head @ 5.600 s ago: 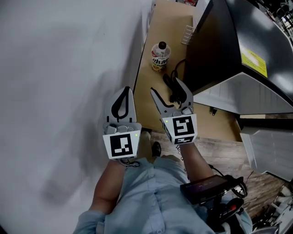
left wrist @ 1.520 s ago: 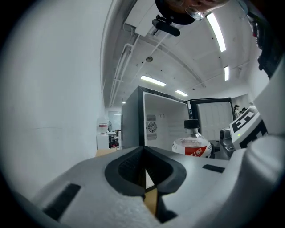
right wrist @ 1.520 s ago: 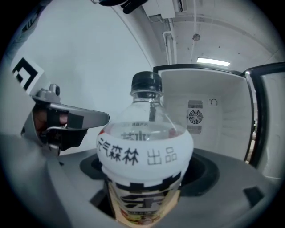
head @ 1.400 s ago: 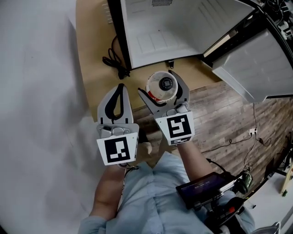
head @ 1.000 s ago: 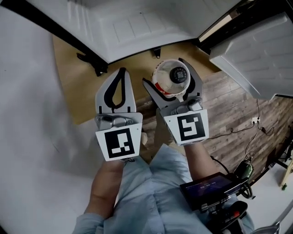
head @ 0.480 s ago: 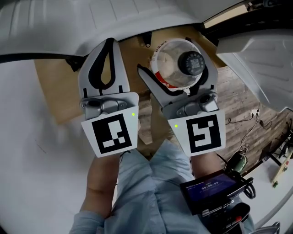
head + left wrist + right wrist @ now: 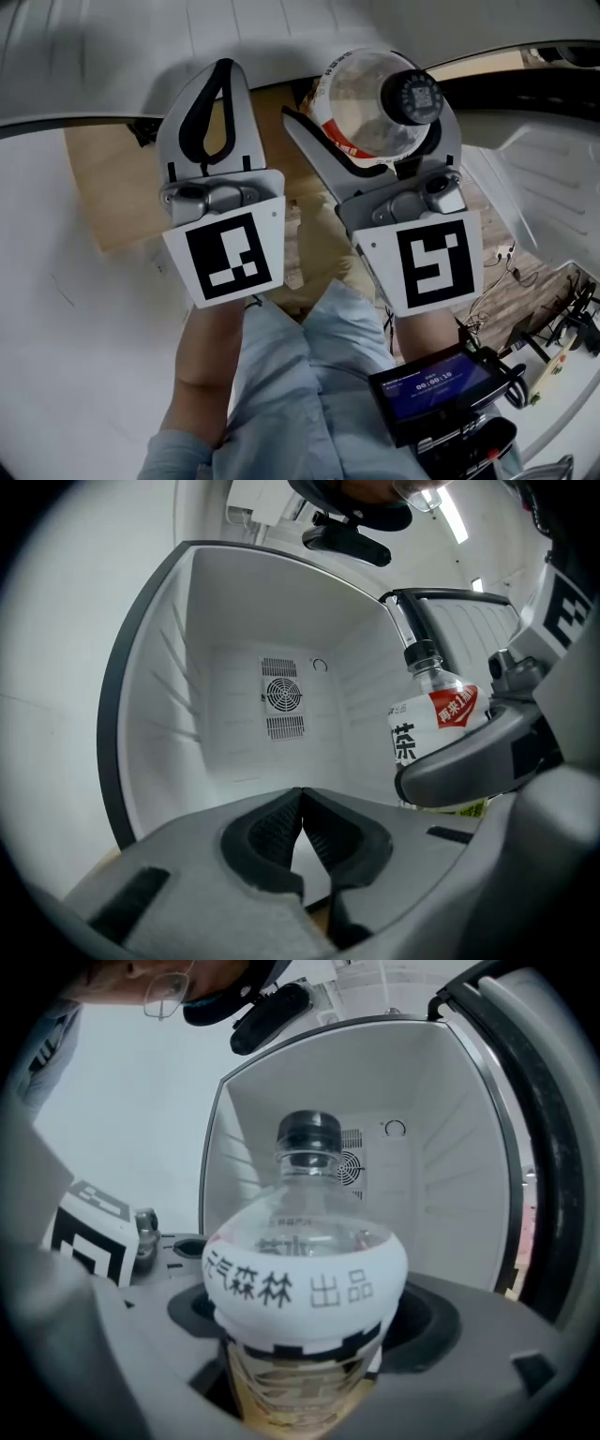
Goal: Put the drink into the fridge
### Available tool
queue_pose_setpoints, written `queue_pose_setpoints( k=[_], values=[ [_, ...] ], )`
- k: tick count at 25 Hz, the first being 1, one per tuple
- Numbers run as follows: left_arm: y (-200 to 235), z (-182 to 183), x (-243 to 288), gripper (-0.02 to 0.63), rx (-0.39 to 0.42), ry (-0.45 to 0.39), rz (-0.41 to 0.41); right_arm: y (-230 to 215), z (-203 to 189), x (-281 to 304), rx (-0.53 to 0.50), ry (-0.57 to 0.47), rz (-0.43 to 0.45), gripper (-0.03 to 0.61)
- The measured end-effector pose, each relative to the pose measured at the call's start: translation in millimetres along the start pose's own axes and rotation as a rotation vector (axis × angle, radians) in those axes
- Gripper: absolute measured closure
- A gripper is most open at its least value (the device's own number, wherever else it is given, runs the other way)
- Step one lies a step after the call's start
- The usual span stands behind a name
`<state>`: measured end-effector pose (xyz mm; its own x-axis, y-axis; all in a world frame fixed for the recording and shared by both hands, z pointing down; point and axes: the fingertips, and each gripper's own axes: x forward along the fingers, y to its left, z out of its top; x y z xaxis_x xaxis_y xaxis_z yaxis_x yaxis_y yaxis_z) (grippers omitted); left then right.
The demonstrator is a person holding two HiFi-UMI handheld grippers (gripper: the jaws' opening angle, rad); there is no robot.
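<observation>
Right gripper [image 7: 373,111], grey with a black-and-white square marker cube at its base, has its two jaws spread wide and clamped on the body of a clear plastic drink bottle [image 7: 305,1283] with a dark screw cap, a white label printed with black characters and amber liquid below. From the right gripper view, the bottle stands upright between the jaws, its cap toward the open white fridge [image 7: 441,1166]. The compartment's ribbed side walls are visible, and a round fan grille [image 7: 281,697] sits in its back wall. The bottle is held in front of that opening, off any surface; whether it has crossed the threshold cannot be told. The fridge door [image 7: 530,1101], edged with a dark seal, is swung open at the right. Just beside the right gripper, the left gripper [image 7: 221,73] has its jaws pressed together with nothing between them, the black pads meeting at the tips in the left gripper view, which also looks into the compartment with the bottle at its right. In the head view, a tan wooden board [image 7: 103,192] lies below the fridge, a light blue shirt [image 7: 281,375] fills the lower middle, and a small black device with a lit blue screen [image 7: 439,386] sits at the person's waist.
</observation>
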<state>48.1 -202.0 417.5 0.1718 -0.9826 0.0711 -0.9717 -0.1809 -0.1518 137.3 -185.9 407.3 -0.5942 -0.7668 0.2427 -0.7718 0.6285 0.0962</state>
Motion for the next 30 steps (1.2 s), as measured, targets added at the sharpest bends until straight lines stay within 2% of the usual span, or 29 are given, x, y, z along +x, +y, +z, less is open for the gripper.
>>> queue_pose_setpoints(
  k=[3,9,21,30],
  values=[
    [-3.9,0.2,3.3,0.604,-0.001,0.005,0.026,-15.4,8.2,6.3,-0.019,-0.032,0.01,0.138],
    [-11.3,21.2,60.4,0.604,0.024,0.006,0.034,-78.6,29.6,48.8,-0.014,-0.043,0.019,0.138],
    [7.1,33.0,81.1,0.604,0.031,-0.029,0.07,-99.4,41.2,124.4,-0.045,-0.054,0.038,0.137],
    [8.0,29.6,81.0,0.604,0.023,-0.025,0.076,-104.6,46.0,145.6,-0.016,-0.095,0.059,0.127]
  ],
)
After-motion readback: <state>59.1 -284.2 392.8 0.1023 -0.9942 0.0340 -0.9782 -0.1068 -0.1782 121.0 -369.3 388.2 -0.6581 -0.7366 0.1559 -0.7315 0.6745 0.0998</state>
